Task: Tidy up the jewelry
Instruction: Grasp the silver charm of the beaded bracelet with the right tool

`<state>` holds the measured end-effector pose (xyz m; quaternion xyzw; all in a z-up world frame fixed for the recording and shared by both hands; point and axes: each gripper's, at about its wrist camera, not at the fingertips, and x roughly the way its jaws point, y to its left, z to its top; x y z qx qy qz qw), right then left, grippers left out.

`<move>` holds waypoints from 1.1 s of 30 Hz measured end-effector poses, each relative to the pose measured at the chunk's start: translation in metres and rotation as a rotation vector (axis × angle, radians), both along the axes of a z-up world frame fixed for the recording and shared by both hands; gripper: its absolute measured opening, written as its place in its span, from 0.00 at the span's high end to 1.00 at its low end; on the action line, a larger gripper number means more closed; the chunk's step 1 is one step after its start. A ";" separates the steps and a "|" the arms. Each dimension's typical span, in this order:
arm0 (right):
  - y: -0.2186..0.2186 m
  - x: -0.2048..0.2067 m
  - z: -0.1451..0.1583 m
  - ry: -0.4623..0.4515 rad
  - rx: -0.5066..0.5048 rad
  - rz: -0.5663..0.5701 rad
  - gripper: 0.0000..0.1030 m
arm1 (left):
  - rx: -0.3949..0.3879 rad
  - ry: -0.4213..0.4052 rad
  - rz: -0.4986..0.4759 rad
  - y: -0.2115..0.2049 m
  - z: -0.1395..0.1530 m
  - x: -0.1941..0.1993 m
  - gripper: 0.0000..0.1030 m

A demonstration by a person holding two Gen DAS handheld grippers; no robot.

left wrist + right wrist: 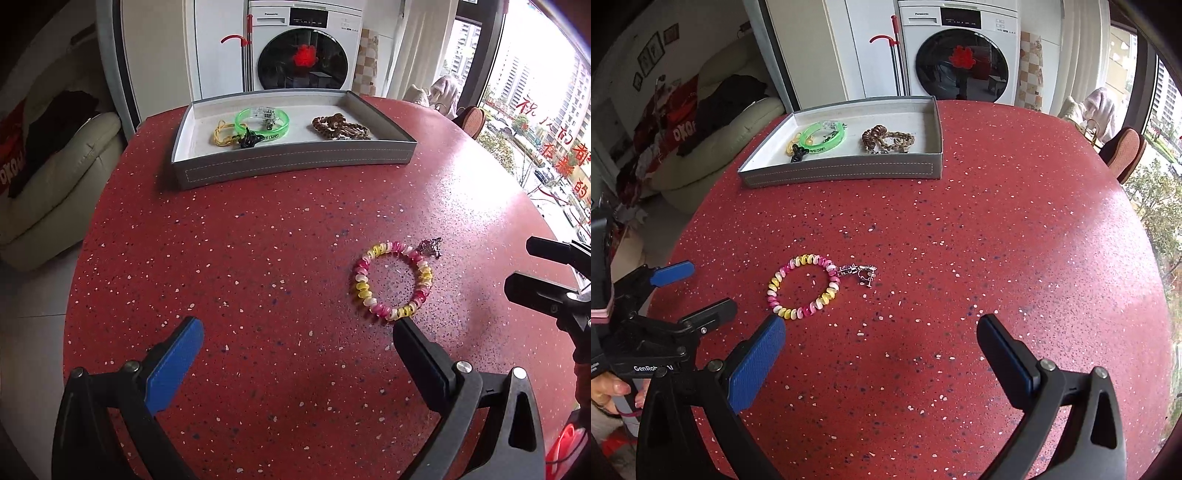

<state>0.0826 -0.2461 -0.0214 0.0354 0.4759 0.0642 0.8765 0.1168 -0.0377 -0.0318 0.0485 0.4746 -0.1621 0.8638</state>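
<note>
Both grippers, left (297,332) and right (881,330), gape empty near the beaded bracelet (392,281), tray (295,168) beyond.

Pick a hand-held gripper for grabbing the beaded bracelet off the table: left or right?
Left, probably. The pink-and-yellow bracelet lies just ahead of the left hand-held gripper, near its right finger. The right hand-held gripper, also open, has it off past its left finger.

- A beaded bracelet (393,280) lies on the table (258,258), a metal charm (430,247) at its far right edge.
- Behind it stands a tray (295,166): bangle (262,123) left, bead strand (340,127) right.
- A washing machine (303,44) stands beyond the table.
</note>
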 end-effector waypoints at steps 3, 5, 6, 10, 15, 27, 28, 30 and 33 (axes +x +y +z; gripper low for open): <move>-0.001 -0.002 -0.003 0.002 -0.014 0.013 0.00 | 0.006 0.001 -0.006 -0.003 -0.001 0.001 0.00; -0.002 -0.003 -0.006 0.006 -0.029 0.016 0.00 | 0.011 0.001 -0.011 -0.006 -0.001 0.003 0.00; -0.003 -0.003 -0.008 0.007 -0.034 0.018 0.00 | 0.012 0.002 -0.012 -0.007 -0.001 0.005 0.00; -0.003 -0.004 -0.011 0.007 -0.045 0.029 0.02 | 0.002 0.014 -0.030 -0.015 -0.003 0.009 0.00; -0.005 0.003 -0.015 0.016 -0.048 0.011 0.14 | 0.027 0.008 -0.065 -0.029 -0.006 0.015 0.00; 0.014 0.040 -0.031 0.048 -0.085 0.164 0.39 | 0.066 0.043 -0.112 -0.042 -0.022 0.031 0.08; 0.016 0.044 -0.032 0.049 -0.087 0.180 0.41 | 0.074 0.036 -0.118 -0.043 -0.022 0.032 0.09; 0.020 0.049 -0.033 0.054 -0.097 0.203 0.46 | 0.080 0.032 -0.133 -0.045 -0.022 0.034 0.09; 0.024 0.056 -0.036 0.065 -0.105 0.239 0.50 | 0.091 0.029 -0.147 -0.047 -0.022 0.036 0.09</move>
